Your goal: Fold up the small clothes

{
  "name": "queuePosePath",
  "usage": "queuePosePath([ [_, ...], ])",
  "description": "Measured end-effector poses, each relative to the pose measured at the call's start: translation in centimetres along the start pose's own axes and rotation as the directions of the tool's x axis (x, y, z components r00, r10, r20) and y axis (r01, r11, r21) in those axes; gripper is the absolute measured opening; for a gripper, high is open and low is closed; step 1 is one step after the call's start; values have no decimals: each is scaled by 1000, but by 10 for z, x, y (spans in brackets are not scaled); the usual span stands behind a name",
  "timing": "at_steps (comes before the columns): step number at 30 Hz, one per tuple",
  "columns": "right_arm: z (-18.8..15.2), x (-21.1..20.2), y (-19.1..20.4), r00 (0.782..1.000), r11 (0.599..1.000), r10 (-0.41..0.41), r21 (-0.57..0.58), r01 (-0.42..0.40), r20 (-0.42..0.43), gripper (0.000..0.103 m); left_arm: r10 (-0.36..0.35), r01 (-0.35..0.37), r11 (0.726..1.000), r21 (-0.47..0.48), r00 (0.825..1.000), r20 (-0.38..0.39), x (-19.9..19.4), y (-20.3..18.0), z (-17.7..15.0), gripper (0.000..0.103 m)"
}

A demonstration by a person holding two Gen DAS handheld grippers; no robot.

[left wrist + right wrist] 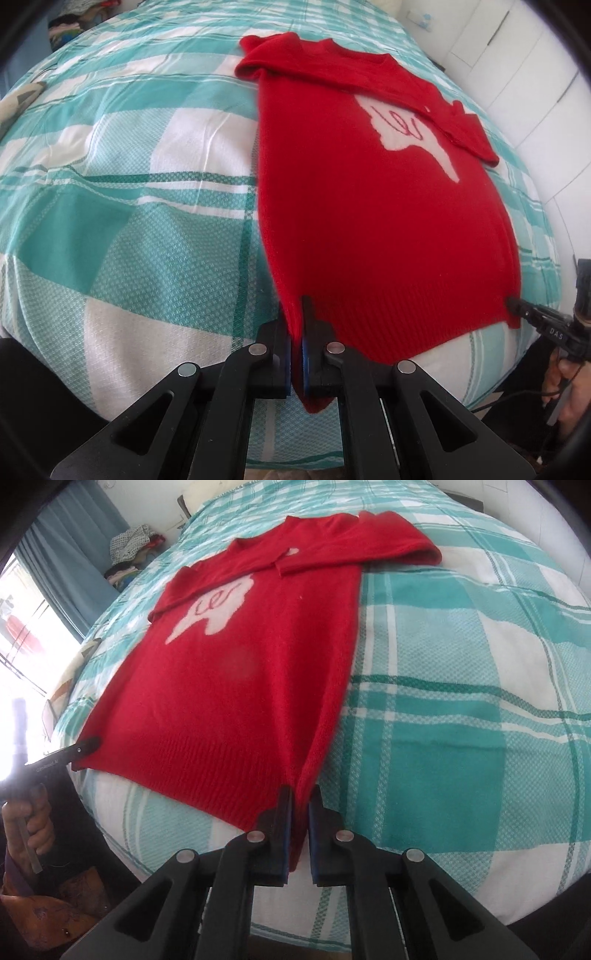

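Observation:
A small red knitted sweater [376, 221] with a white motif lies flat on the bed, both sleeves folded across its chest; it also shows in the right wrist view [240, 686]. My left gripper [297, 321] is shut on the sweater's bottom left hem corner. My right gripper [301, 805] is shut on the bottom right hem corner. Each gripper shows in the other's view: the right one at the hem's far corner [517, 306], the left one at the hem's left end [86, 746].
The bed has a teal and white checked cover [147, 206], [461, 701]. White cupboards [517, 55] stand on one side. Blue curtains [66, 535], a bright window and a pile of clothes [129, 546] are on the other.

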State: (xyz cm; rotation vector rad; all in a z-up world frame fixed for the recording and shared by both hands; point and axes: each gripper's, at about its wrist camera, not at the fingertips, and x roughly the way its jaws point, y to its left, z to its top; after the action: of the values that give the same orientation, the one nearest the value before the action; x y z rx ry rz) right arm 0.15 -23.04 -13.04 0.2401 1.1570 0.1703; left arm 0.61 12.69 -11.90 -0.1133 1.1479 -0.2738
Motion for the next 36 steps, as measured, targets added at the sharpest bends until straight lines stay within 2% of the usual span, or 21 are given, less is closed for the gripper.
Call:
queuePosePath([
  [2, 0, 2, 3, 1000, 1000, -20, -16, 20, 14, 6, 12, -12, 1000, 5, 1000, 17, 0, -5, 0, 3],
  [5, 1, 0, 8, 999, 998, -39, -39, 40, 22, 7, 28, -29, 999, 18, 999, 44, -5, -7, -5, 11],
  [6, 1, -2, 9, 999, 998, -34, -46, 35, 21, 13, 32, -33, 999, 18, 999, 43, -9, -5, -6, 22],
  [7, 0, -4, 9, 999, 998, -34, -52, 34, 11, 26, 39, -40, 999, 22, 998, 40, -13, -5, -6, 30],
  [8, -2, -8, 8, 999, 998, -34, -58, 33, -4, 35, 50, -51, 998, 27, 998, 40, -18, -5, -5, 48],
  [9, -2, -15, 6, 999, 997, -37, -67, 36, -11, 52, 74, -75, 997, 31, 996, 49, -24, -5, -5, 62],
  [10, -2, -24, 3, 998, 995, -57, -82, 56, -4, 58, 106, -108, 994, 31, 992, 70, -34, 0, -4, 65],
  [12, 8, -43, -4, 990, 982, -139, -123, 142, 33, 58, 151, -154, 988, 16, 979, 135, -55, 7, 0, 67],
  [14, 32, -61, -7, 964, 949, -243, -181, 259, 108, 59, 141, -142, 990, -11, 967, 211, -71, 3, 20, 72],
  [15, 47, -69, -8, 946, 926, -284, -212, 314, 158, 60, 124, -124, 992, -18, 960, 253, -77, 0, 31, 78],
  [16, 64, -73, -6, 930, 905, -304, -241, 350, 209, 63, 115, -114, 993, -21, 950, 291, -82, -3, 42, 81],
  [17, 81, -71, -2, 920, 891, -303, -270, 366, 248, 66, 114, -113, 993, -22, 937, 330, -84, -5, 50, 84],
  [18, 100, -65, 3, 922, 883, -283, -303, 358, 266, 71, 114, -114, 993, -21, 924, 366, -86, -4, 53, 85],
  [20, 135, -40, 18, 946, 879, -192, -383, 284, 261, 71, 117, -114, 993, -31, 909, 400, -75, -3, 62, 85],
  [23, 174, 9, 37, 975, 871, -69, -464, 162, 211, 71, 104, -95, 995, -41, 906, 410, -50, 8, 58, 85],
  [27, 200, 73, 48, 980, 846, -88, -507, 167, 177, 71, 150, -144, 989, -44, 926, 346, -20, 17, 49, 85],
  [29, 209, 94, 37, 987, 873, -67, -471, 128, 144, 69, 156, -147, 988, -53, 926, 343, -17, 22, 51, 85],
  [31, 215, 88, 17, 985, 916, -35, -389, 99, 168, 36, 165, -149, 986, -71, 920, 355, -19, 26, 53, 85],
  [32, 219, 78, 5, 982, 938, -19, -337, 83, 190, 6, 163, -143, 986, -82, 921, 354, -18, 28, 54, 85],
  [33, 222, 63, -9, 974, 957, 2, -283, 64, 225, 6, 161, -137, 986, -92, 923, 350, -17, 30, 54, 85],
  [36, 222, 9, -63, 935, 989, -34, -121, 82, 352, 6, 165, -136, 985, -109, 926, 340, -14, 32, 55, 85],
])
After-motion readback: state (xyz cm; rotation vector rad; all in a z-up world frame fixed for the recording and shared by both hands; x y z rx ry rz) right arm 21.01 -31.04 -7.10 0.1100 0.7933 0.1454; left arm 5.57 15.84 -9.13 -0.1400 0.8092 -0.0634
